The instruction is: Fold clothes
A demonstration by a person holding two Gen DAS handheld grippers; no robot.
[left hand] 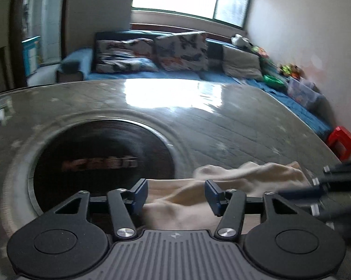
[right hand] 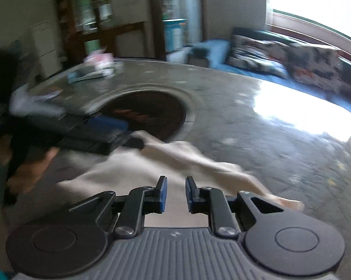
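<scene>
We held a two-finger tool in each hand over a glossy grey round table [left hand: 222,126] with a dark circular inset plate [left hand: 105,154] at its middle. A cream-coloured soft cloth garment [left hand: 233,175] lay rumpled on the table, just beside the dark plate on the side nearest us.

The left tool [left hand: 176,194] stood with its blue-padded fingers wide apart, the garment's edge lying between and beneath them, not pinched. The right tool [right hand: 176,194] had its fingers closer together but parted, cloth showing through the gap; nothing looked clamped.

From the right wrist view, the left tool appeared as a dark blur at the garment's end nearest the plate. Both views were smeared by motion, so fine creases were unclear.

To do this step well, we judged each tool should settle low on a separate corner and close on a single layer. The cloth should then be drawn taut away from the plate before folding, since slack fabric would bunch.
</scene>
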